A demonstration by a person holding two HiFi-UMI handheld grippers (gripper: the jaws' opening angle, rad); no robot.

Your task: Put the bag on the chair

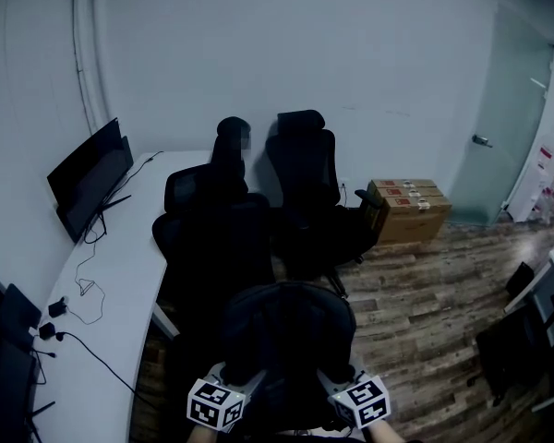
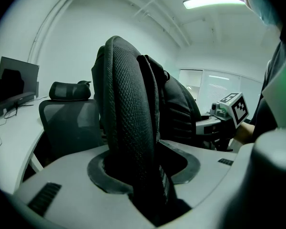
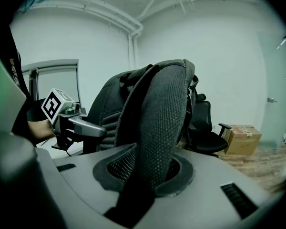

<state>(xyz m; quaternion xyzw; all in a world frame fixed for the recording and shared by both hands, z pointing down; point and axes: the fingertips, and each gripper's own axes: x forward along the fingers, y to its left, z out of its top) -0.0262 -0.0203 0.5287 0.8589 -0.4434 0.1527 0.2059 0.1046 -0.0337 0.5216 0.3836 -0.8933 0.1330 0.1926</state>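
Black padded mesh: the bag (image 1: 291, 335) hangs low in front of the person, just short of the nearest chair (image 1: 212, 233) and carried by its two shoulder straps. The left gripper (image 1: 247, 381) is clamped on the left strap (image 2: 133, 137) and the right gripper (image 1: 335, 379) on the right strap (image 3: 164, 128) — each band pinched between its jaws. Beyond, a second chair (image 1: 305, 178) stands by the wall with cardboard boxes (image 1: 408, 209) to its right — and a monitor (image 1: 90, 178) sits along the far left edge of the white desk (image 1: 120, 275).
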